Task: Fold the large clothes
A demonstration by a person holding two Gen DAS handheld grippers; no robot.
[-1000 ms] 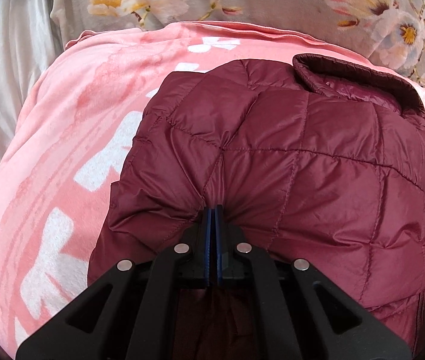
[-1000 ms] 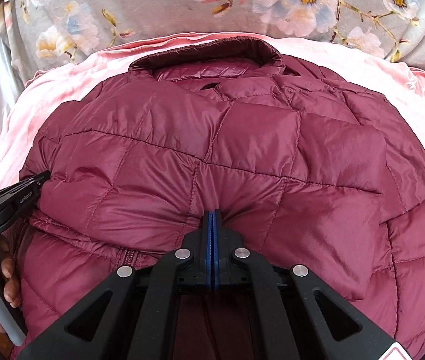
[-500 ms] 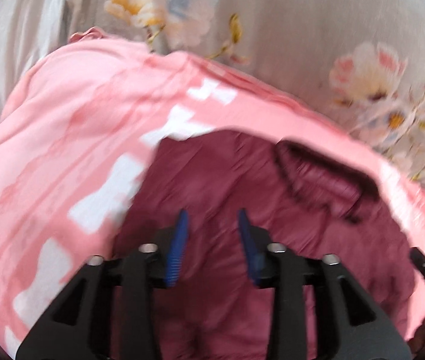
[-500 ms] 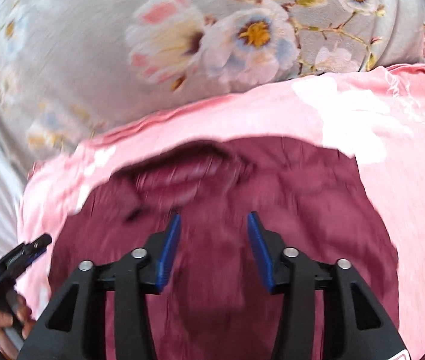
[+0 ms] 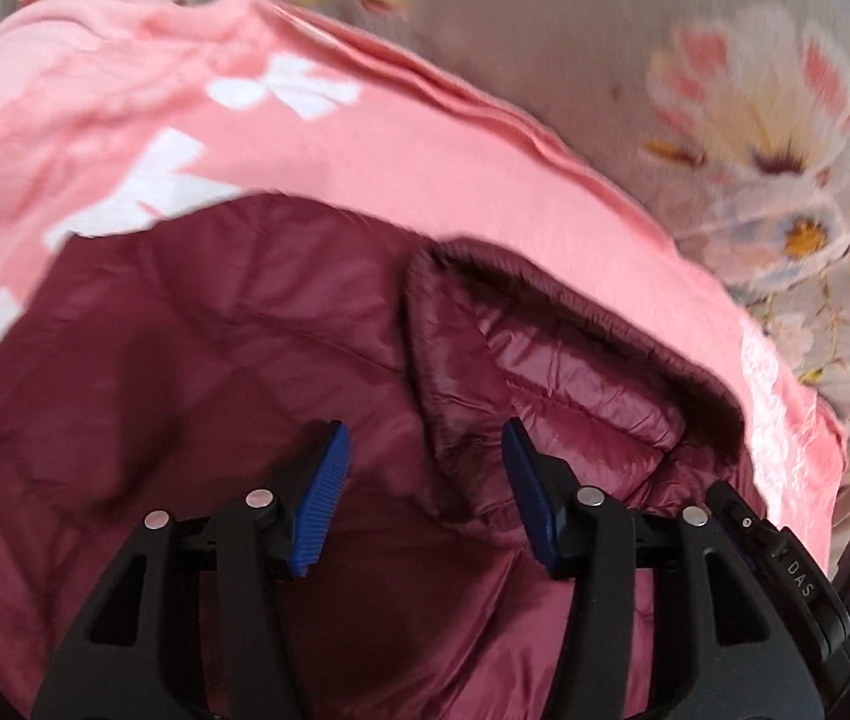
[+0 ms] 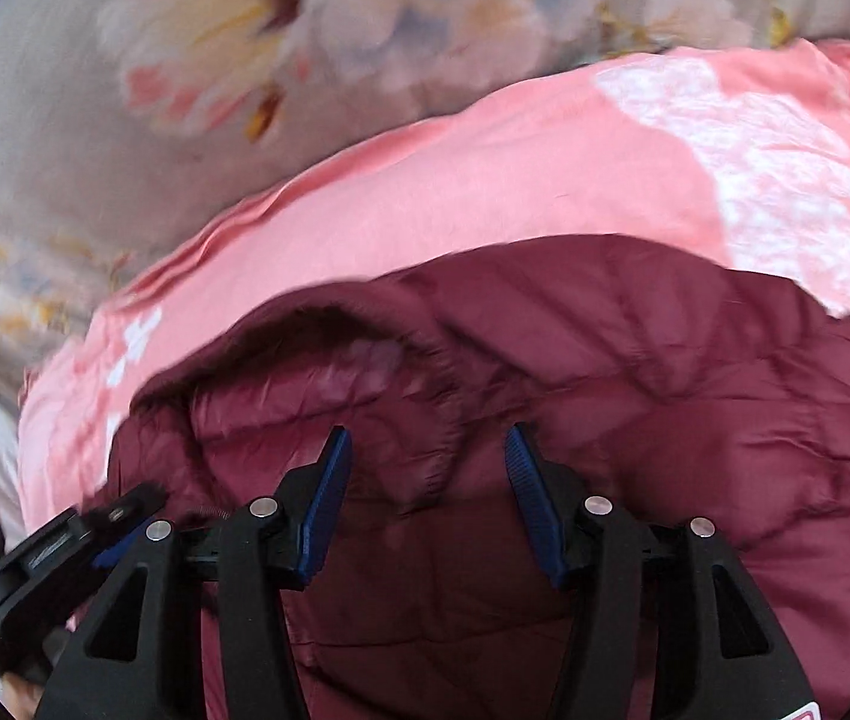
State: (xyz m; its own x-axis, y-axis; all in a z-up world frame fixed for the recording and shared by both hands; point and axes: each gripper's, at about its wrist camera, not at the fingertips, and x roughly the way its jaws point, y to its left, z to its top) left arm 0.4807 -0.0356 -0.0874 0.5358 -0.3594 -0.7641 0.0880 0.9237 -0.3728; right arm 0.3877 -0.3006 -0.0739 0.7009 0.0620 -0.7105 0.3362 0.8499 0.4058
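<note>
Left view: my left gripper [image 5: 425,486] is part open and grips nothing; the maroon jacket [image 5: 197,396] fills the lower frame on the pink blanket [image 5: 365,156], its collar [image 5: 568,354] right of centre.

Right view: my right gripper [image 6: 425,492] is closing, its jaws holding nothing, above the jacket [image 6: 694,396]; the left gripper [image 6: 65,546] shows lower left.

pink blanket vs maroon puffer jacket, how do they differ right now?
The pink blanket is smooth, with white patches; the maroon puffer jacket is one colour, quilted and shiny. The blanket lies spread underneath, reaching past the jacket; the jacket sits on top, collar showing. Both are soft fabric, free of either gripper.
</note>
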